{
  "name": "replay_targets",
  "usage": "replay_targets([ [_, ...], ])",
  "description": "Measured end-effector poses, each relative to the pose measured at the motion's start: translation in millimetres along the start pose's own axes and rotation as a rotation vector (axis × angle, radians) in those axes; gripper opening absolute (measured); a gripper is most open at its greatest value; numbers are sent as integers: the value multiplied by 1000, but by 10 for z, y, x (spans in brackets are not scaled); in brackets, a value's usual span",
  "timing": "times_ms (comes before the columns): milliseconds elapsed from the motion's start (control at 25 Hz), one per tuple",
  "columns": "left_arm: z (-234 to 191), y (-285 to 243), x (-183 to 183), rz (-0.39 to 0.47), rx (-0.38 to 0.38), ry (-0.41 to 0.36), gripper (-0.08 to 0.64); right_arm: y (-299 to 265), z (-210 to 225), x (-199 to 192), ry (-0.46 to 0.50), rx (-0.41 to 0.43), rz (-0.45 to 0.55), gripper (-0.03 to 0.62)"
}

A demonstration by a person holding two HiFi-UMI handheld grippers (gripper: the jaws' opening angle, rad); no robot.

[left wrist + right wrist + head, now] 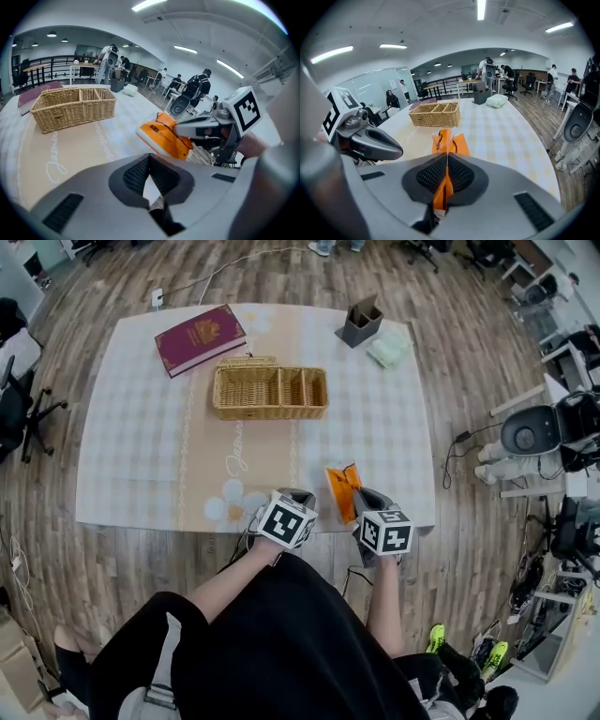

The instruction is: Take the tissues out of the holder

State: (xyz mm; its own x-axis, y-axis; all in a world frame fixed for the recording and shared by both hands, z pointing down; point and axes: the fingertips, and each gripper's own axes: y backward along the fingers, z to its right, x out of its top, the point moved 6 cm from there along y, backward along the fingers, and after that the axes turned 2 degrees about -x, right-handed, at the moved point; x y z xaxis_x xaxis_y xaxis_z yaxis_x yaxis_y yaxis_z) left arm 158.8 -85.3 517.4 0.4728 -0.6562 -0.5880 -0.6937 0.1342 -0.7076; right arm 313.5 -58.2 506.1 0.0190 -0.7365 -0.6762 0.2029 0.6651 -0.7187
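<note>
The black top seems short-sleeved, with grey strap.

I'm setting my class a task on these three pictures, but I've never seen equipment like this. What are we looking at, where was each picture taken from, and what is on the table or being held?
There is no robot here: a person holds a two-jaw gripper in each hand. The overhead picture comes from a camera on the person's head. The other two come from cameras riding on the grippers. On the table lie a red book, a wicker basket, a dark holder and a pale green packet beside it. The right gripper is shut on an orange packet. The left gripper has its jaws together and looks empty.
</note>
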Motion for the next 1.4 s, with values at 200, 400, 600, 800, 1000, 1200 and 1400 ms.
replay_targets([
  [200, -168, 5, 27, -9, -21, -6, 0, -145, 15, 165, -3, -35, -8, 18],
  [400, -330, 41, 36, -13, -36, 1, 0, -270, 76, 310, -14, -68, -12, 18],
  [600, -437, 81, 29, -11, -43, 29, 0, -355, 157, 434, -4, -94, -26, 18],
  [800, -494, 88, -6, -10, -30, 61, 0, -450, 293, 553, 18, -103, -36, 18],
  [1000, -540, 114, 28, 7, 10, 91, 0, -562, 469, 678, 40, -97, -45, 18],
  [1200, -582, 105, 62, 16, 60, 135, 0, -736, 657, 797, 60, -76, -58, 18],
  [1400, -557, 71, 108, 24, 100, 176, 0, -905, 813, 880, 96, -56, -81, 18],
])
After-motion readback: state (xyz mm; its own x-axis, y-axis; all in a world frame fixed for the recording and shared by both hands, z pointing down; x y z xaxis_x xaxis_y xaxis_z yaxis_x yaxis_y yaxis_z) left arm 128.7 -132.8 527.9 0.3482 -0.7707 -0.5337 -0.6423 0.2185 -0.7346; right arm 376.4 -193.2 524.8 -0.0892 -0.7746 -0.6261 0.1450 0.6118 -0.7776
